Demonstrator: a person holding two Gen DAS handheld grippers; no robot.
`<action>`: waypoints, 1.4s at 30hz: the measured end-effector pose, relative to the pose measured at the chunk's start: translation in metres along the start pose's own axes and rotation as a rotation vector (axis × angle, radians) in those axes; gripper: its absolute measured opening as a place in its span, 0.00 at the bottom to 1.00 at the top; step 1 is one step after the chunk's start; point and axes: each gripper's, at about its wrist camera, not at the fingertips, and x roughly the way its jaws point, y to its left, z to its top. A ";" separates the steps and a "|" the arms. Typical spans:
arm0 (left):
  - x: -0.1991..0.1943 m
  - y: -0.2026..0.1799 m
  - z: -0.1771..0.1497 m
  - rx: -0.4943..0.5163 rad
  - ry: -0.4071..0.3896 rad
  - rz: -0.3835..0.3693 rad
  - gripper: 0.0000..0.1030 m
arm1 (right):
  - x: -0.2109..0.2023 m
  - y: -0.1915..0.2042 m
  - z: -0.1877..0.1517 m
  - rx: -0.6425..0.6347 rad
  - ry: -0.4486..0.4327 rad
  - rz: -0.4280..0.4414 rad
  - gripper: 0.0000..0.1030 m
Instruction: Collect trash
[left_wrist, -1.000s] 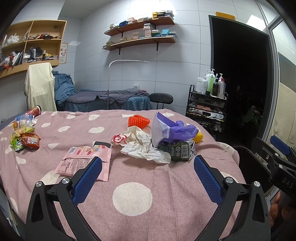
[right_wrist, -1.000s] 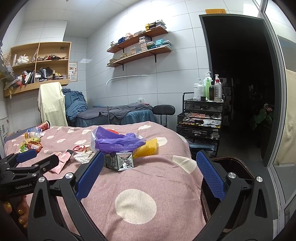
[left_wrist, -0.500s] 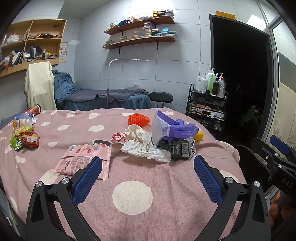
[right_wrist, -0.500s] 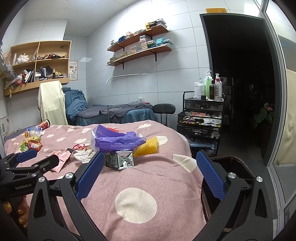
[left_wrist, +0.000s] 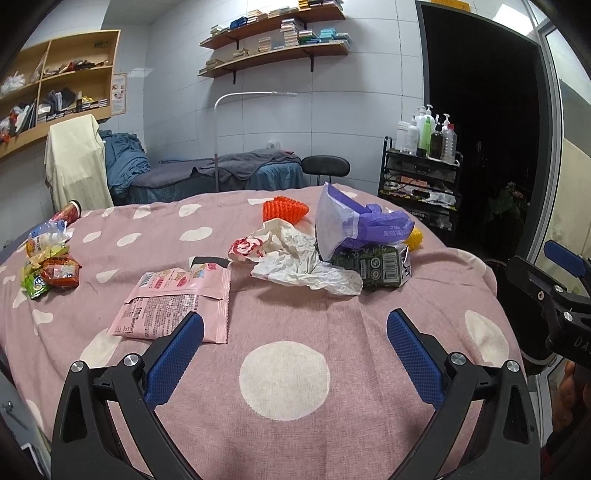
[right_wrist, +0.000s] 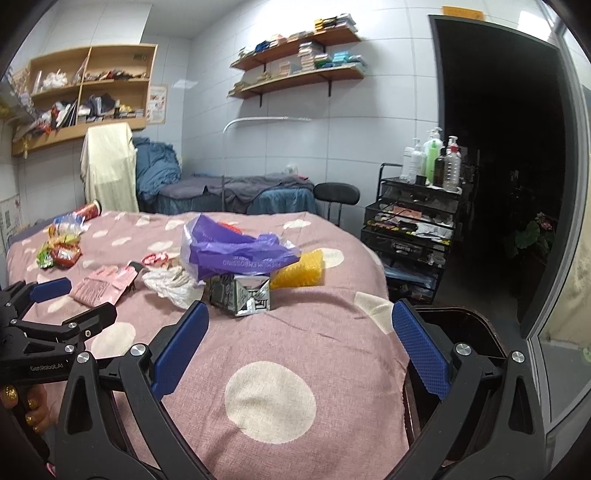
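Observation:
Trash lies on a pink polka-dot tablecloth (left_wrist: 284, 373). A pink wrapper (left_wrist: 177, 302) lies nearest my left gripper (left_wrist: 295, 343), which is open and empty above the near edge. Beyond are crumpled white paper (left_wrist: 299, 258), a purple plastic bag (left_wrist: 362, 225), a dark foil packet (left_wrist: 376, 266), an orange piece (left_wrist: 284, 208) and a yellow piece (right_wrist: 299, 273). My right gripper (right_wrist: 301, 347) is open and empty, with the foil packet (right_wrist: 240, 295) and purple bag (right_wrist: 229, 251) ahead of it. A dark bin (right_wrist: 465, 332) stands at the table's right edge.
Snack packets and a bottle (left_wrist: 48, 258) lie at the table's far left. A black trolley with bottles (left_wrist: 424, 166) stands at the right, by a dark doorway. A stool (left_wrist: 325, 166) and a bed (left_wrist: 221, 173) are behind the table.
Both grippers stay open. The views have shifted only slightly; nothing on the table has moved.

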 end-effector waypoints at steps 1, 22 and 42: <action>0.002 0.001 0.000 0.005 0.009 0.001 0.95 | 0.005 0.003 0.002 -0.013 0.017 0.008 0.95; 0.038 0.030 0.008 -0.064 0.181 -0.107 0.95 | 0.124 0.076 0.055 -0.398 0.126 0.203 0.94; 0.099 0.030 0.027 -0.227 0.328 -0.266 0.84 | 0.122 0.077 0.079 -0.422 0.049 0.274 0.20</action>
